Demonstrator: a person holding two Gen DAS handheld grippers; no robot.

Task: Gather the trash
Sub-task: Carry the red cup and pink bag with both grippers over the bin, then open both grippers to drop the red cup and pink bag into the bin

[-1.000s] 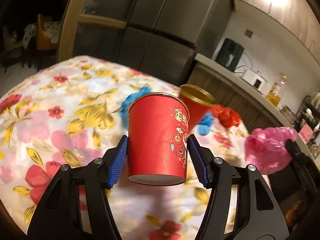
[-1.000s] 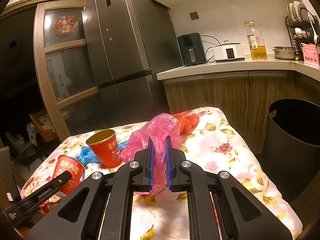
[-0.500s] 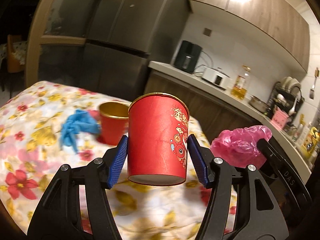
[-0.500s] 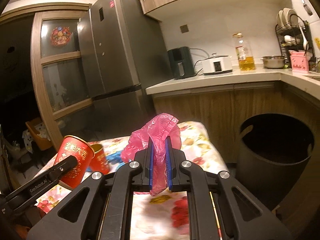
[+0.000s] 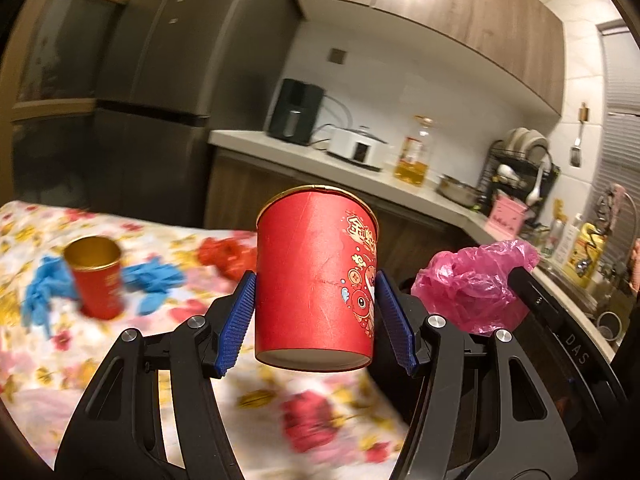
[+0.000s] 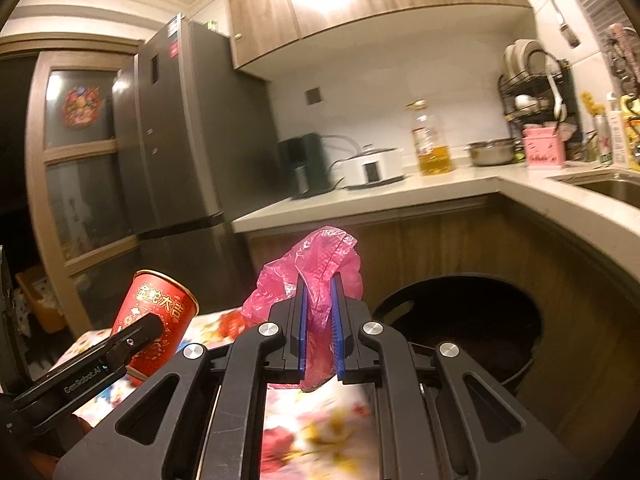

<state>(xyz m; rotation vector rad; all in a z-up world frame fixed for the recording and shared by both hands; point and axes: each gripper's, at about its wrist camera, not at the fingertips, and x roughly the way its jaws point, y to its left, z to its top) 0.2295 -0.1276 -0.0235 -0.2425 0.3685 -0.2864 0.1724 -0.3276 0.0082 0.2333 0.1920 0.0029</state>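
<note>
My left gripper [image 5: 316,312] is shut on a red paper cup [image 5: 316,280] and holds it upright above the flowered tablecloth [image 5: 60,360]. My right gripper [image 6: 319,312] is shut on a crumpled pink plastic bag [image 6: 320,268], raised just left of the black trash bin [image 6: 480,320]. The bag [image 5: 476,284] and right gripper also show in the left wrist view. The cup [image 6: 156,316] shows in the right wrist view. On the table lie a second red cup [image 5: 96,276], blue gloves [image 5: 156,280] and a red crumpled wrapper [image 5: 224,254].
A wooden counter [image 6: 400,196] runs behind, with an oil bottle [image 6: 432,140], a white cooker [image 6: 372,164] and a dish rack [image 6: 536,92]. A grey refrigerator [image 6: 180,140] stands at the left. A sink [image 6: 612,184] is at the right.
Both grippers have swung right, away from the table's middle and toward the bin, each keeping its load. The bin now looms larger in the right wrist view.
</note>
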